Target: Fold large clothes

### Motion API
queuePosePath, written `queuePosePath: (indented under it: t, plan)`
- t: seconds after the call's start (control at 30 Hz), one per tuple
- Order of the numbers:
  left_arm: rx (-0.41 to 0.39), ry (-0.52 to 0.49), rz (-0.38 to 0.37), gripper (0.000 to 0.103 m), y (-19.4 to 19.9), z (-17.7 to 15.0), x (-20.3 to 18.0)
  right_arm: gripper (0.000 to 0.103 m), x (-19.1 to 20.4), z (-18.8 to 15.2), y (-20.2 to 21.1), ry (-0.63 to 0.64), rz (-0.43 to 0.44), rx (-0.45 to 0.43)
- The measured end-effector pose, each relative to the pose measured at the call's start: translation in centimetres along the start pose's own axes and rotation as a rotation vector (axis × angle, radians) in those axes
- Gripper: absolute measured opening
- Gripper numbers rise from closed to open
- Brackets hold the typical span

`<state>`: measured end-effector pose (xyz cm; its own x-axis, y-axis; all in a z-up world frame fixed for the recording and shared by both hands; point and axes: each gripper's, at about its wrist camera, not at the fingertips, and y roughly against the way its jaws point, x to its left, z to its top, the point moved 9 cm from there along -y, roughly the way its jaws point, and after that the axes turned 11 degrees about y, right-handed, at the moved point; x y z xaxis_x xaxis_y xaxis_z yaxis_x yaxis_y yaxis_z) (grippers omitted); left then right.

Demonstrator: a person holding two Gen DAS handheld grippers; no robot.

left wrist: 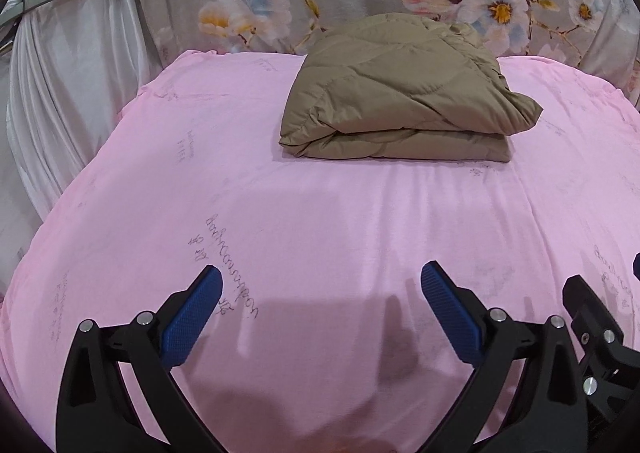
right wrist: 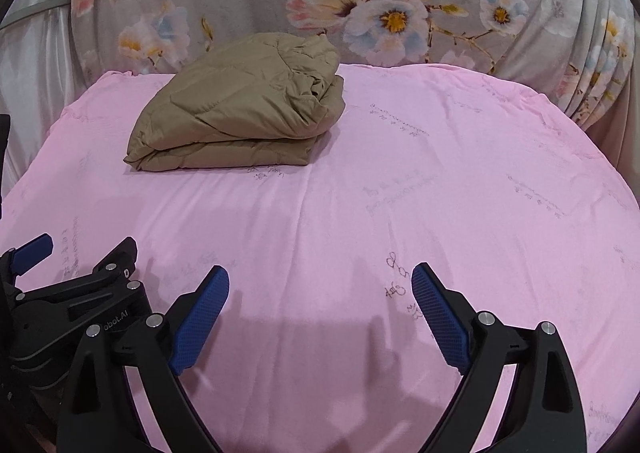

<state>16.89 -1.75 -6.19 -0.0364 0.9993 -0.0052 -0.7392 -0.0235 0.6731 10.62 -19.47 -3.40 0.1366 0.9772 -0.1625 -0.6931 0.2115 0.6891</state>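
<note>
Folded khaki jacket — pink sheet beneath

My tools' pads are blue knurled plastic; the quilted jacket looks matt, and the pink bedsheet soft cloth.

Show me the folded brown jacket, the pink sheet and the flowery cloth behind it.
folded brown jacket (left wrist: pixel 396 93), left wrist view, middle of its top panel.
pink sheet (left wrist: pixel 320 221), left wrist view, bare stretch before the jacket.
flowery cloth (right wrist: pixel 394 19), right wrist view, a blue-white blossom.
</note>
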Motion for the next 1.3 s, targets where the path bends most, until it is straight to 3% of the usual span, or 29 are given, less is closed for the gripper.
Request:
queuePosePath:
  t: [1.3]
  plan:
    - [-0.006,0.001,-0.017,0.097,0.15,-0.03,-0.14,0.09,-0.17,-0.38,-0.39,-0.016,0.016,0.018]
